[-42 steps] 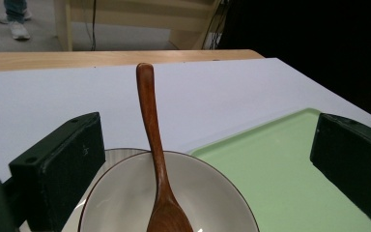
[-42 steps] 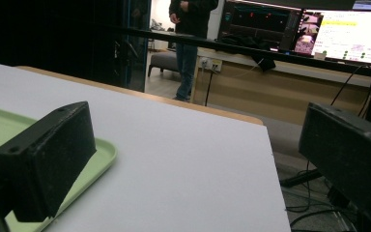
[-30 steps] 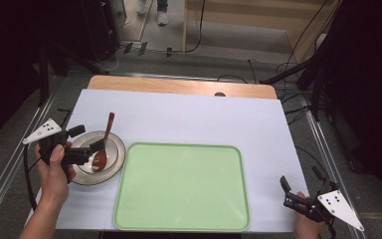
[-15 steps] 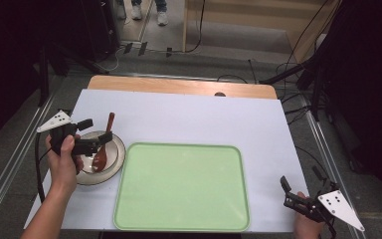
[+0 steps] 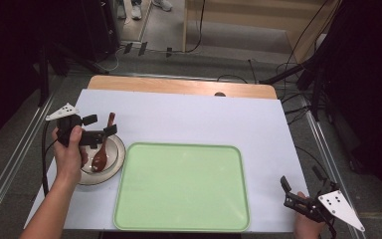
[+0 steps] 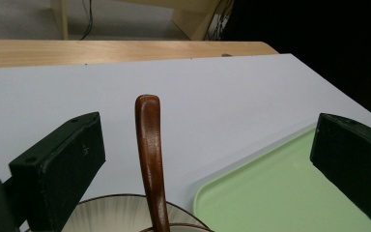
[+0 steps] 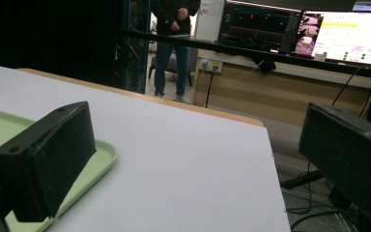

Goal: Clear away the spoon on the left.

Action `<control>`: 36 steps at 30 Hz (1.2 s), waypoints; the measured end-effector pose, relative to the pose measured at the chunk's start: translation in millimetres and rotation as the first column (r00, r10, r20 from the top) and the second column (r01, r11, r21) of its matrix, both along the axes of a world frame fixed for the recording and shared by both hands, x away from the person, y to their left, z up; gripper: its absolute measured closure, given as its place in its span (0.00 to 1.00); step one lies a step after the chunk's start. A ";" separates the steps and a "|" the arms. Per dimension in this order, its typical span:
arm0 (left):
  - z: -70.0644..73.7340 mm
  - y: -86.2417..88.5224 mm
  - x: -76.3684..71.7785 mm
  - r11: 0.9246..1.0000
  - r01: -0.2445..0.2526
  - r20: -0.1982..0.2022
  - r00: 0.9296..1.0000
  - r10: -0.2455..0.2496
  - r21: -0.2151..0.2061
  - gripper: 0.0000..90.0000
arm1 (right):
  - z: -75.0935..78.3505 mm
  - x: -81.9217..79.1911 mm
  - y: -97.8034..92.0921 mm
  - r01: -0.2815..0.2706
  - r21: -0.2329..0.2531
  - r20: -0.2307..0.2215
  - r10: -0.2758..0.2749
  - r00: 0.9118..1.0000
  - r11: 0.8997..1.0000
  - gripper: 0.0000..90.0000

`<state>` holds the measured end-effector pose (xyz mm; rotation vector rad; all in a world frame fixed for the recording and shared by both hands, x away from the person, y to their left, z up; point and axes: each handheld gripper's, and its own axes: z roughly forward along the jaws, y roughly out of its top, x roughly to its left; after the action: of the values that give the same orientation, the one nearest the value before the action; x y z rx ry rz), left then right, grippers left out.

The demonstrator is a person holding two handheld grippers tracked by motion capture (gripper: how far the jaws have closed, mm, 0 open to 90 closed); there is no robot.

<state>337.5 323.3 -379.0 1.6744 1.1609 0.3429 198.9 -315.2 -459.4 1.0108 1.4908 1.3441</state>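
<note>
Left tool (image 5: 98,128) hovered over plate (image 5: 114,162) at desk's (image 5: 194,119) left side, jaws wide apart, nothing clamped. In left gripper view, brown wooden spoon (image 6: 150,159) stood btwn the jaws, handle tilted up and away, touching neither; its bowl end lay in the plate (image 6: 101,212). From high view, spoon (image 5: 101,152) rested in plate, handle past the far rim. Green tray (image 5: 181,186) sat just right of plate, mid-desk, nothing on it. Right tool (image 5: 298,186) held low near desk's near-right corner, well apart from tray, jaws apart, nothing btwn them. Person's hand (image 5: 69,152) gripped left tool.
</note>
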 end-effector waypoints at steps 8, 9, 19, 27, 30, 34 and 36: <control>-5.6 -3.7 15.5 0.997 -0.066 -0.112 0.991 0.071 0.046 0.13 | 0.0 -0.1 -0.2 -0.001 0.000 0.000 0.001 1.000 1.000 0.00; -6.3 -3.9 17.2 0.996 -0.075 -0.129 0.988 0.082 0.057 0.13 | 0.0 -0.1 -0.2 -0.001 0.000 0.000 0.001 1.000 1.000 0.00; -10.9 -1.1 29.8 0.992 -0.112 -0.271 0.955 0.121 0.050 0.46 | 0.0 -0.3 -0.5 -0.001 0.000 0.002 0.001 1.000 1.000 0.00; -14.0 -2.2 32.5 0.994 -0.098 -0.334 0.936 0.108 0.047 0.65 | 0.0 -0.4 -0.5 -0.001 0.001 0.002 0.001 1.000 1.000 0.00; -16.3 -3.8 33.7 0.995 -0.079 -0.369 0.925 0.094 0.056 0.68 | 0.0 -0.4 -0.2 -0.003 0.001 0.002 0.003 1.000 1.000 0.00; -17.7 -6.2 34.1 0.994 -0.075 -0.380 0.919 0.102 0.085 0.74 | -0.1 -0.2 -0.2 -0.003 -0.001 0.002 0.003 1.000 1.000 0.00; -16.9 -5.5 33.9 0.993 -0.081 -0.373 0.921 0.109 0.091 0.85 | -0.1 -0.4 0.2 -0.002 -0.001 0.001 0.002 1.000 1.000 0.00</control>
<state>371.4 317.7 -395.9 1.8024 1.5339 0.1238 198.5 -315.1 -459.5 1.0079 1.4918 1.3450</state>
